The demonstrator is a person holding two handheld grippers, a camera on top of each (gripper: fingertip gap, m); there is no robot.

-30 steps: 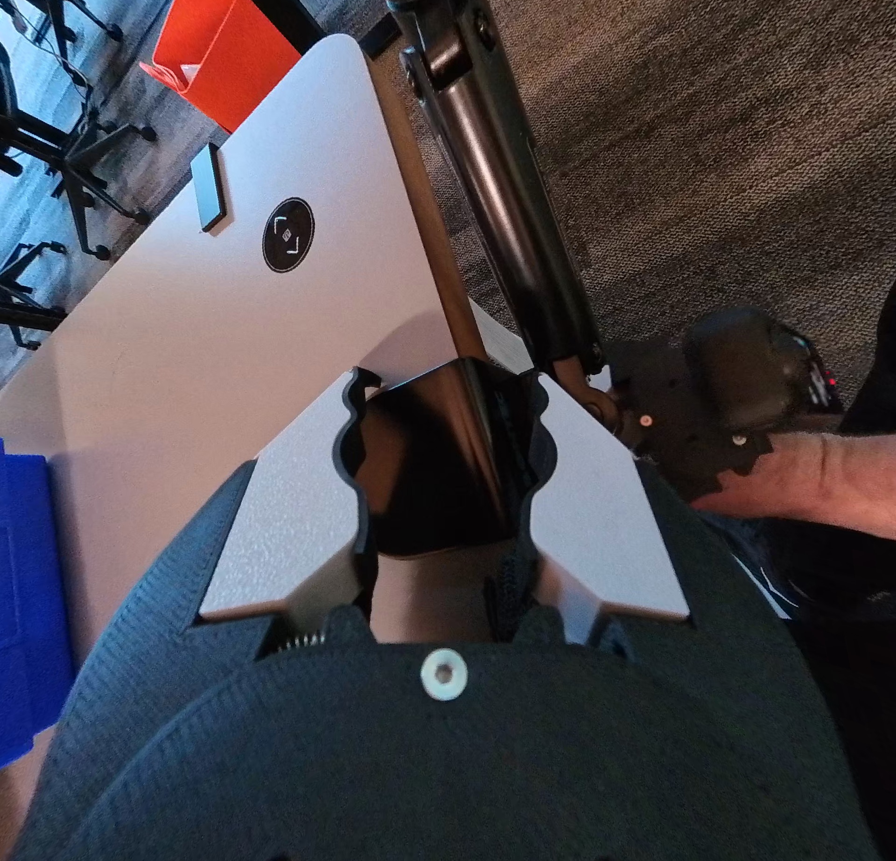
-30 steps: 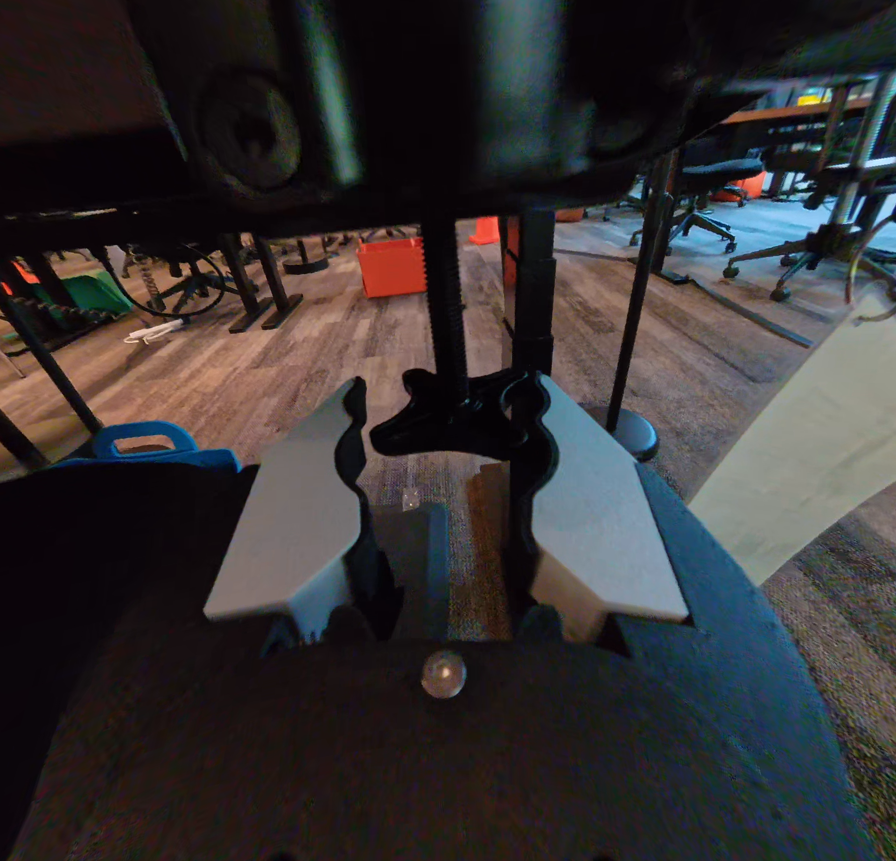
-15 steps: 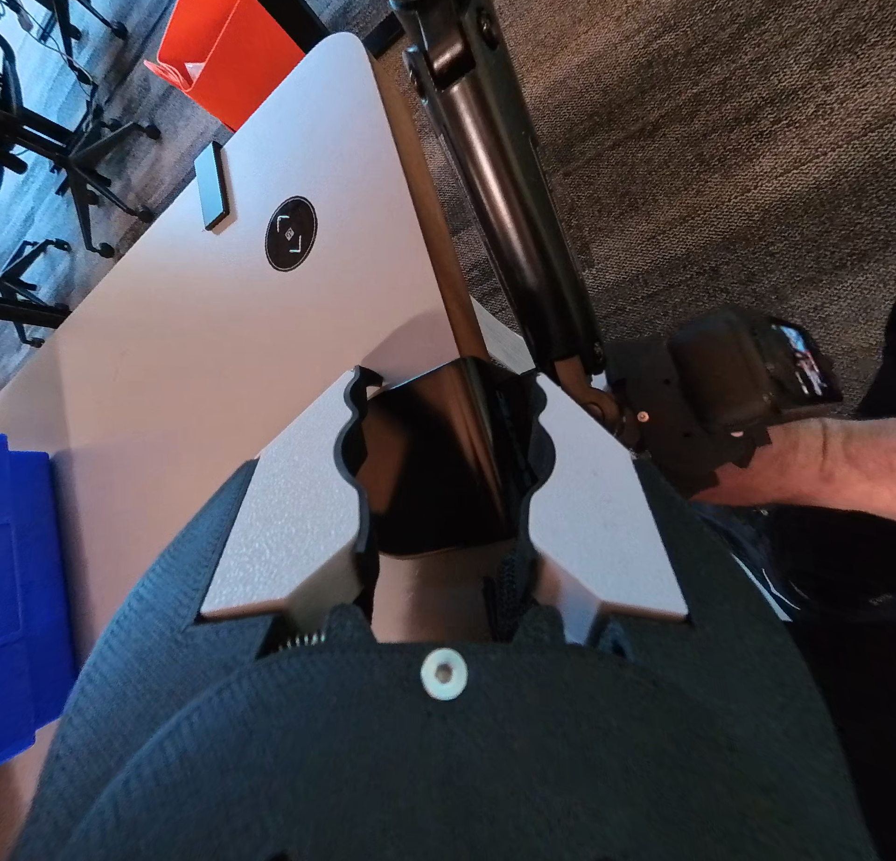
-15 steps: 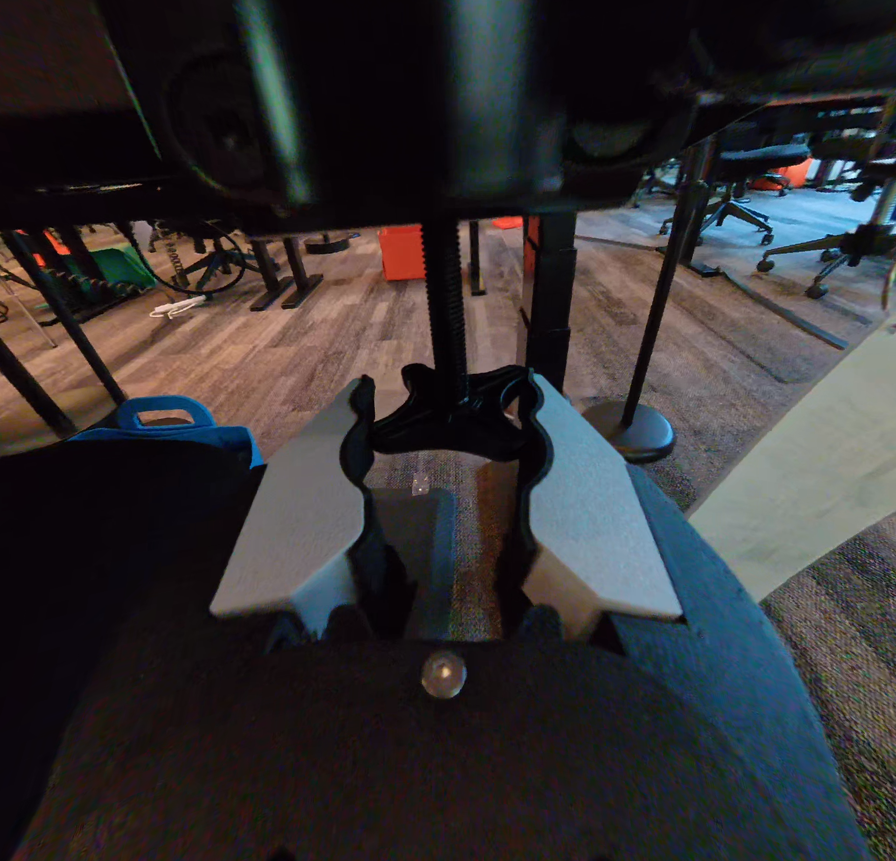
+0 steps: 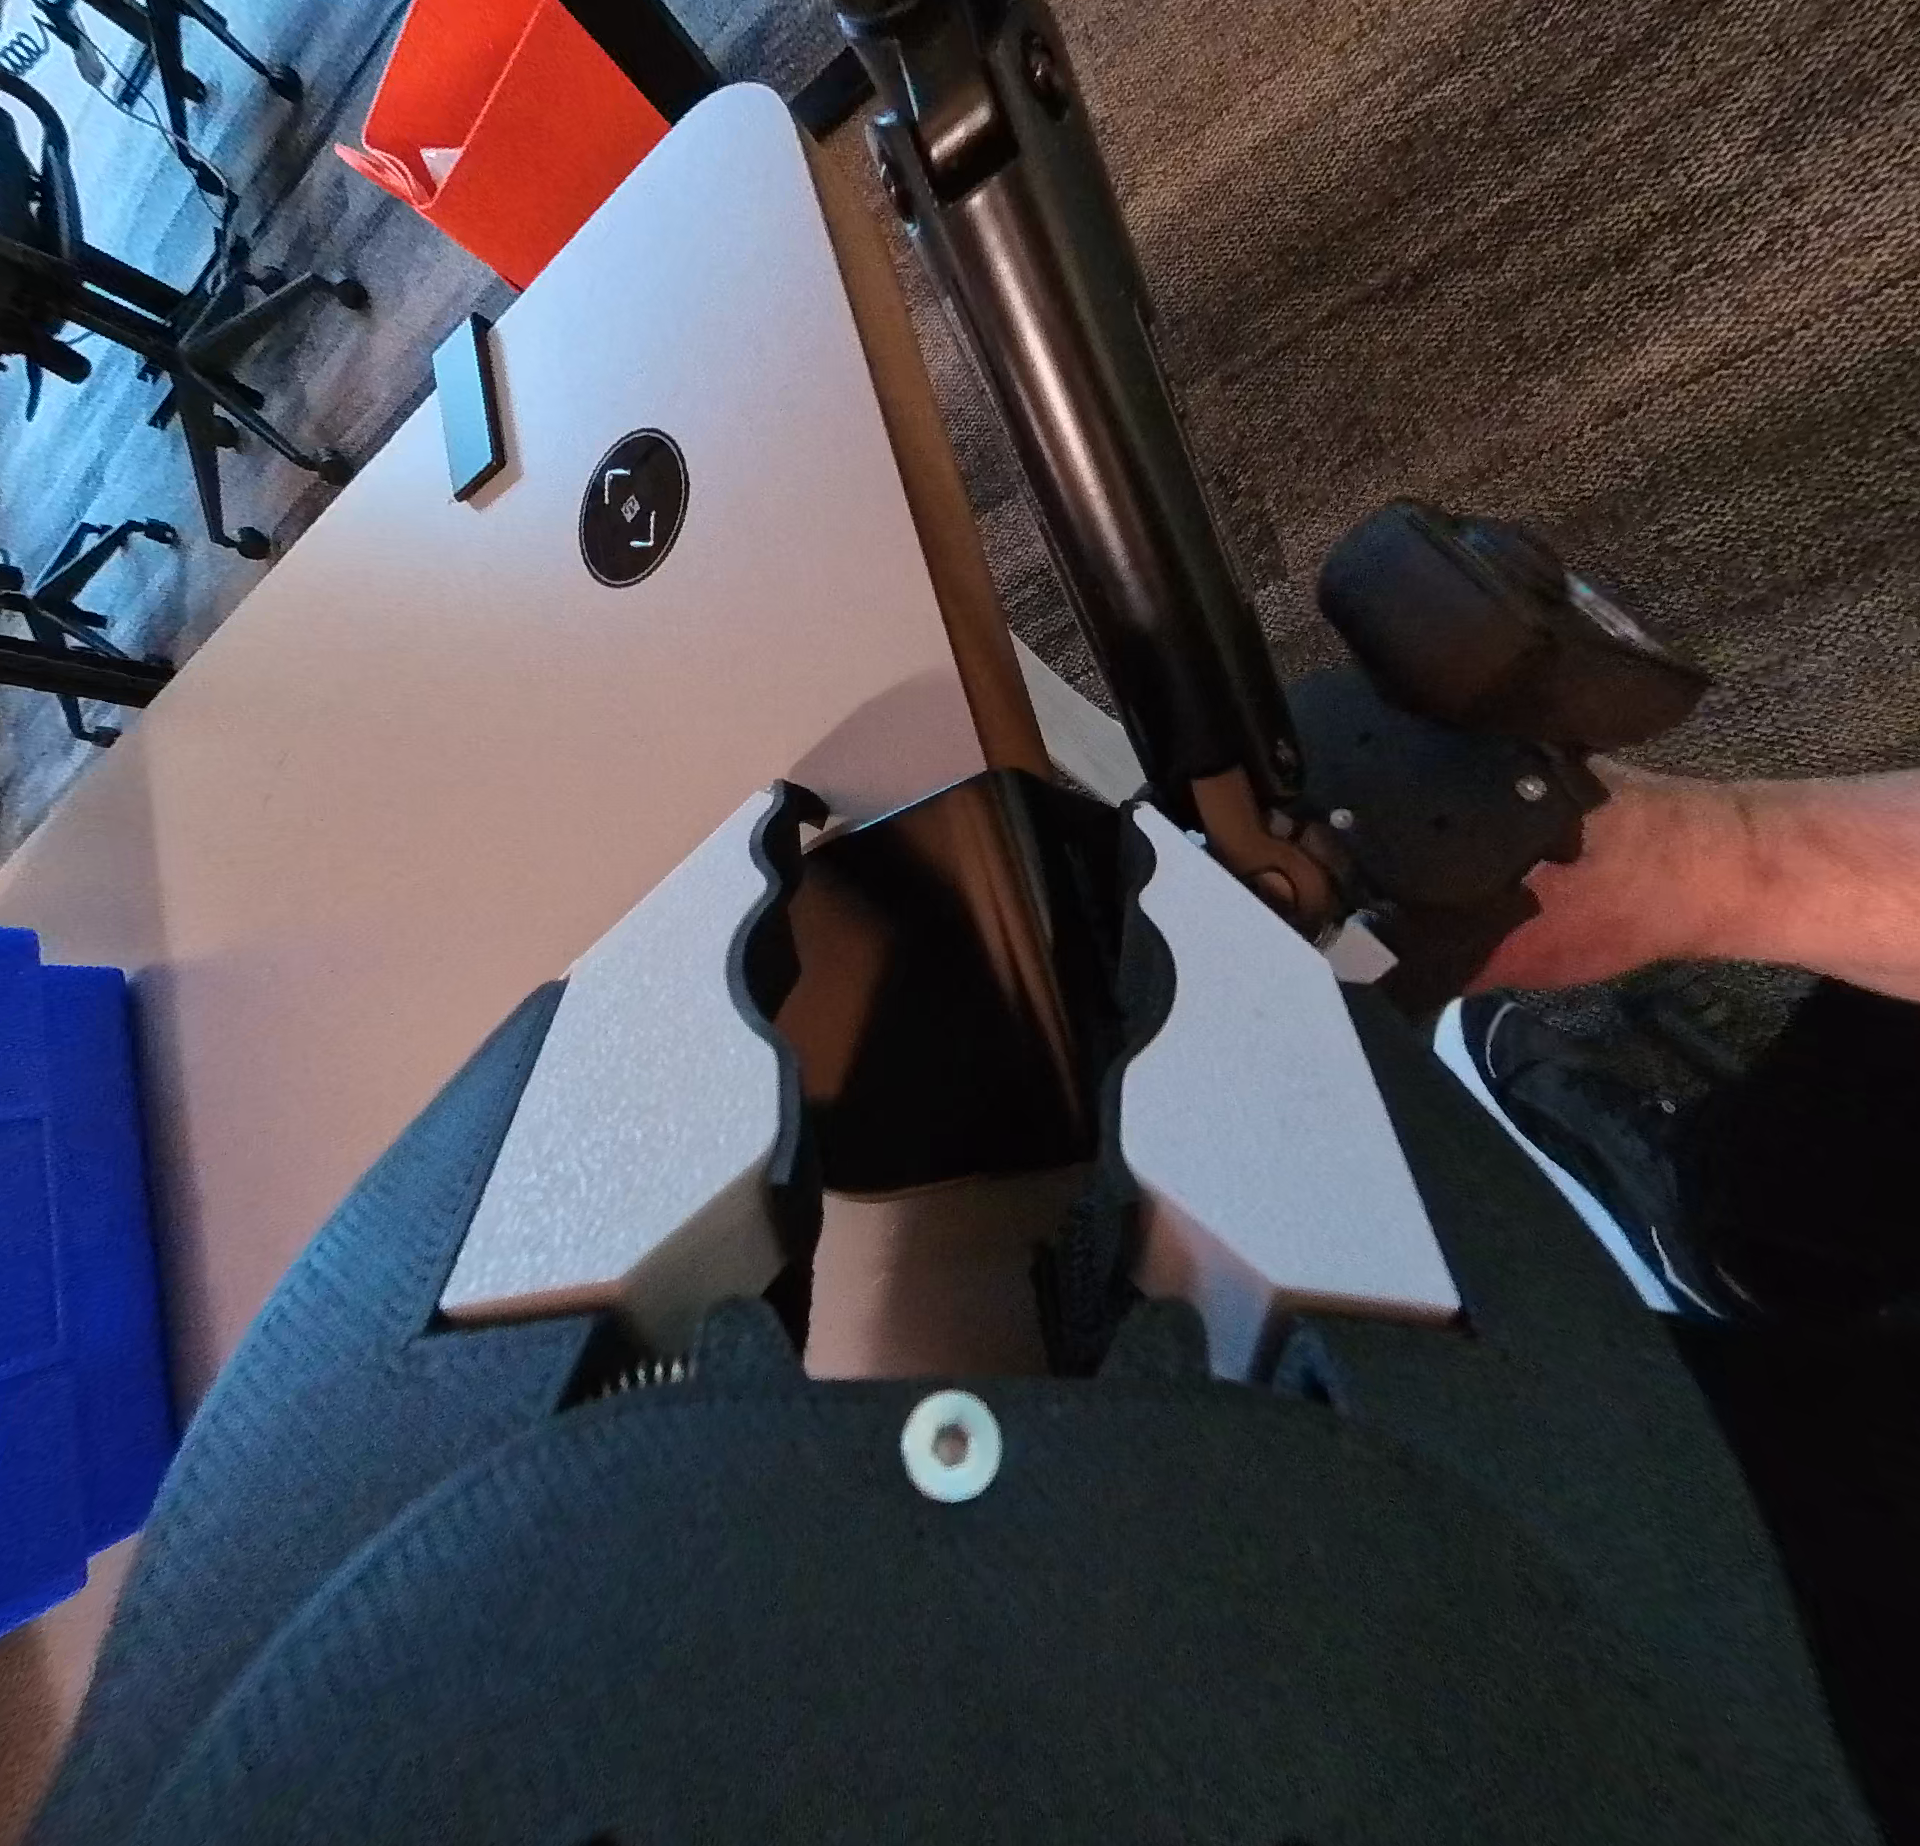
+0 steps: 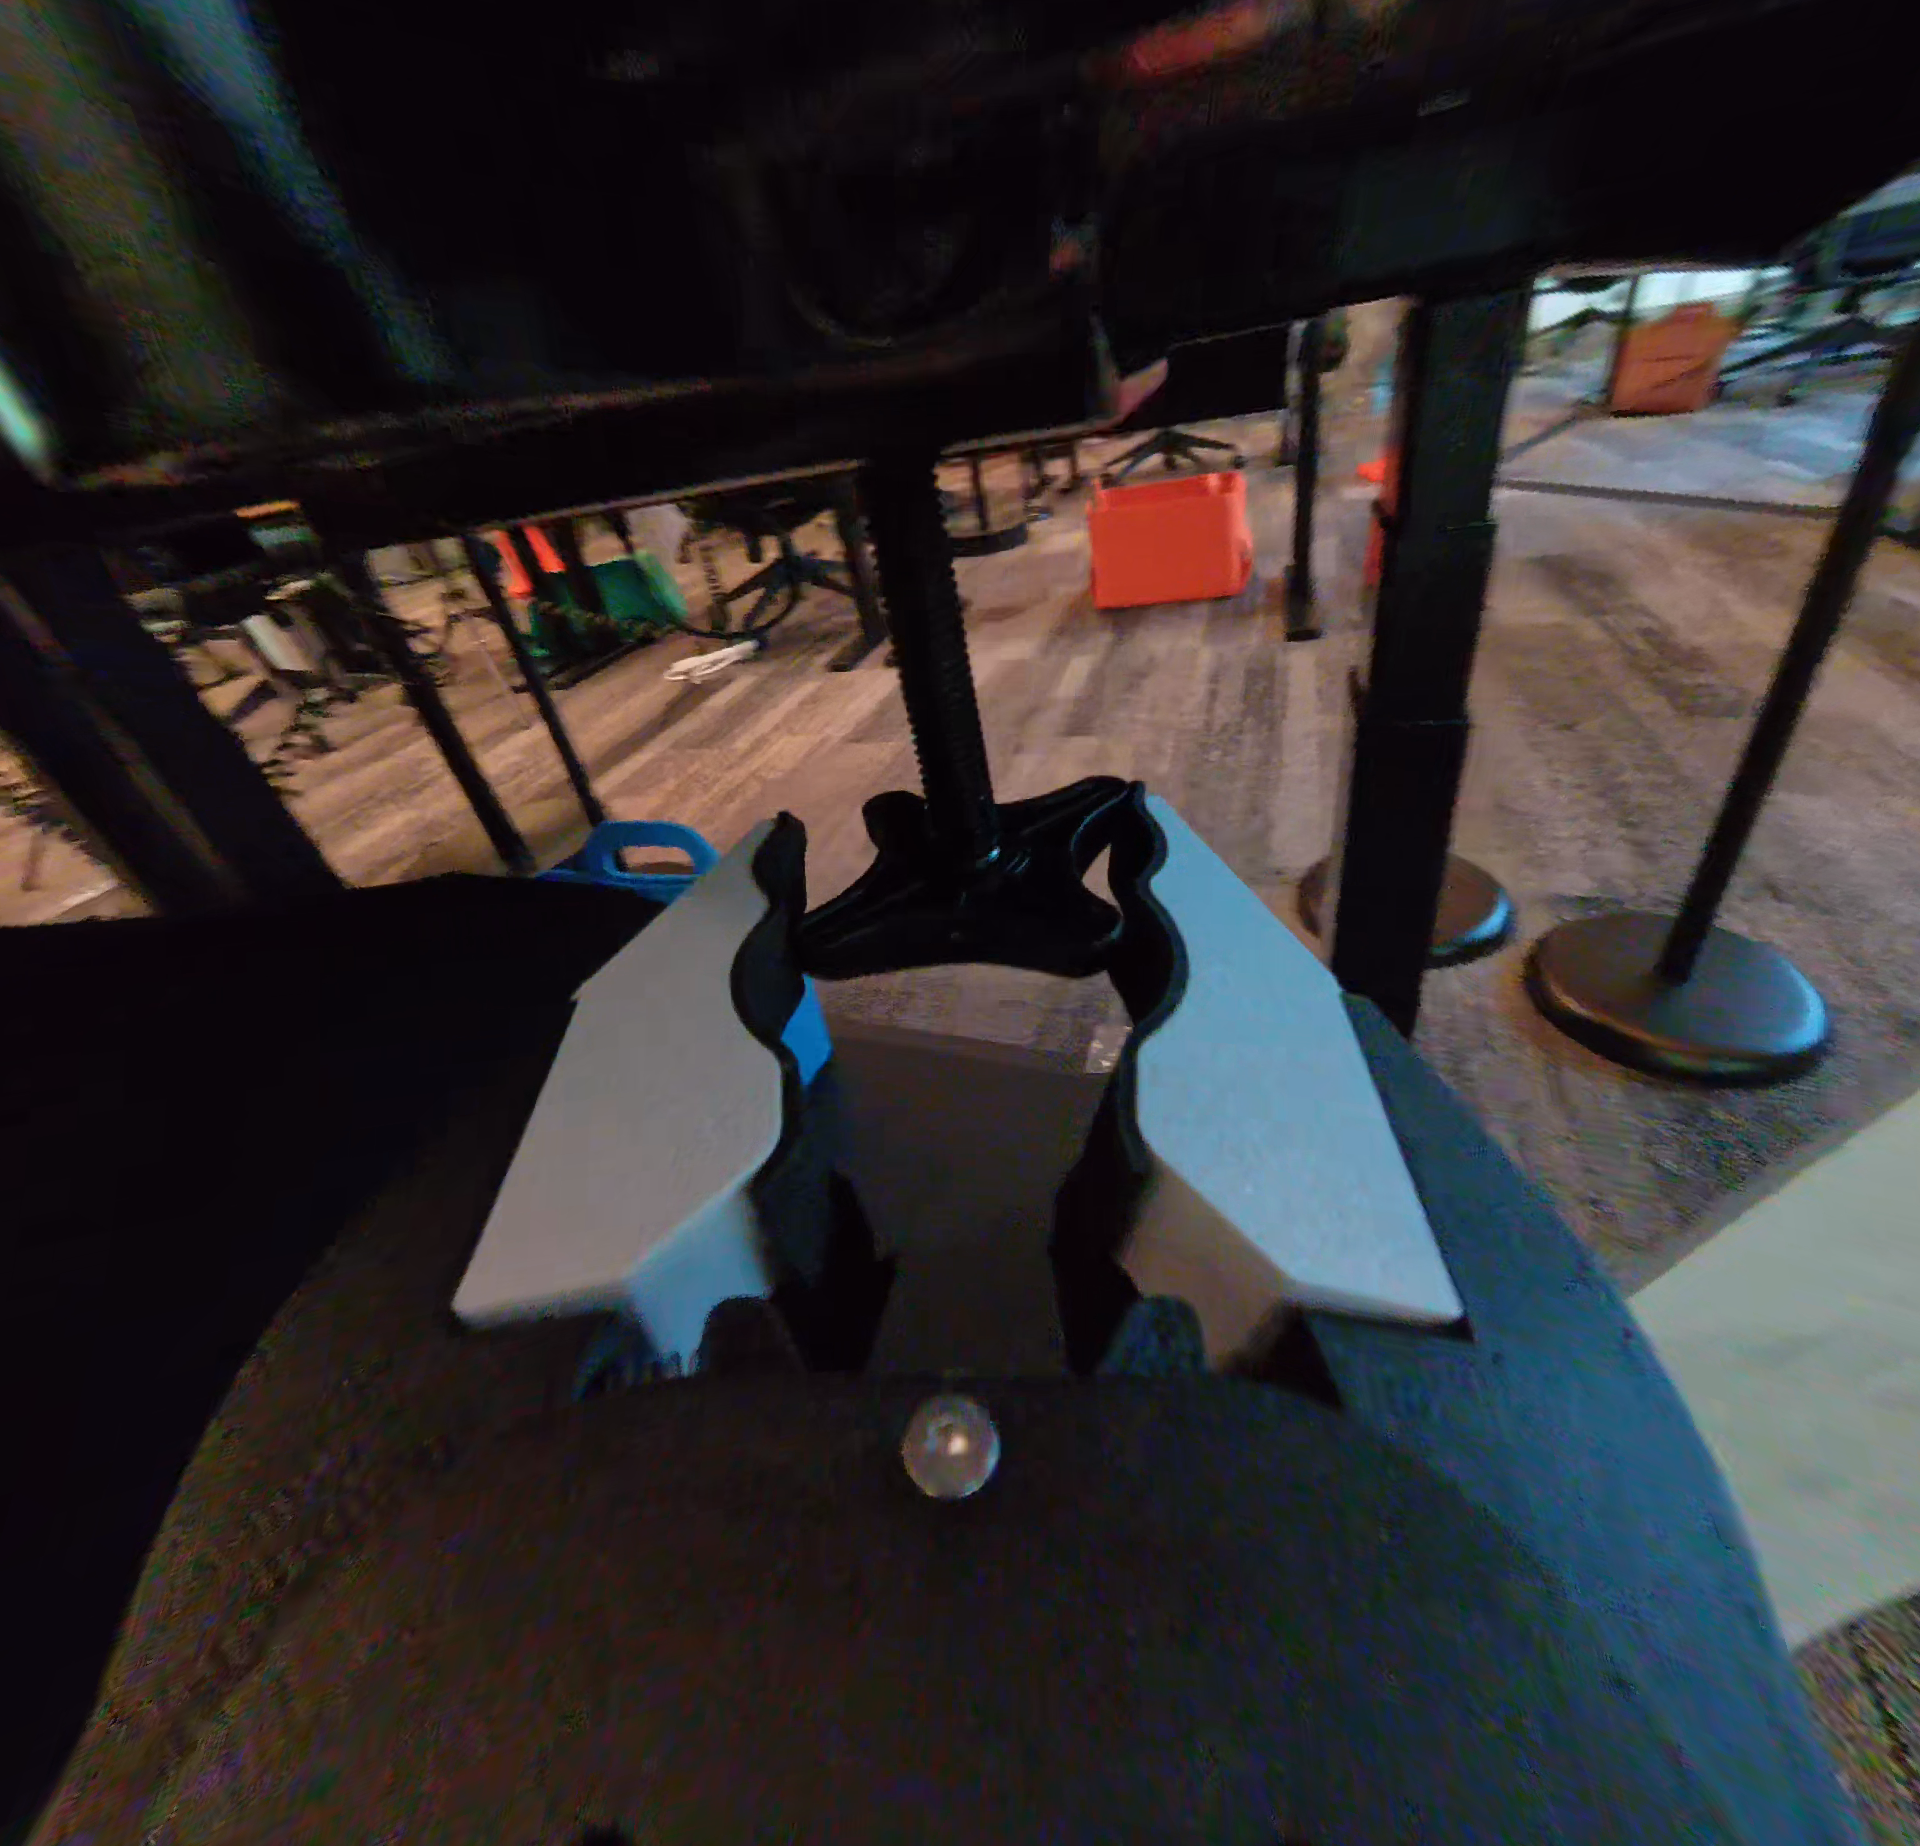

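Observation:
My left gripper [image 5: 951,820] is shut on a glossy black clamp block [image 5: 935,1017] that sits on the edge of a pale table [image 5: 520,757]. A black pole [image 5: 1091,394] rises from the clamp. My right gripper [image 6: 958,814] is under the table, shut on the black lobed knob [image 6: 956,923] at the end of the clamp's threaded screw [image 6: 930,653]. The screw goes up into the dark table underside [image 6: 623,186]. The right gripper also shows in the left wrist view [image 5: 1455,788], held by a hand [image 5: 1714,882] below the table edge.
A blue bin [image 5: 52,1225] sits on the table at the left. A round black sticker [image 5: 634,521] and a small grey block [image 5: 468,420] lie farther along. On the carpet are orange bins [image 6: 1169,539], a table leg [image 6: 1423,653], round stand bases [image 6: 1673,996], office chairs [image 5: 125,269] and a shoe [image 5: 1558,1100].
My right gripper has rolled around the screw with the knob between its fingers, and its view has tilted. In the left wrist view its body has swung upward. My left gripper has stayed still.

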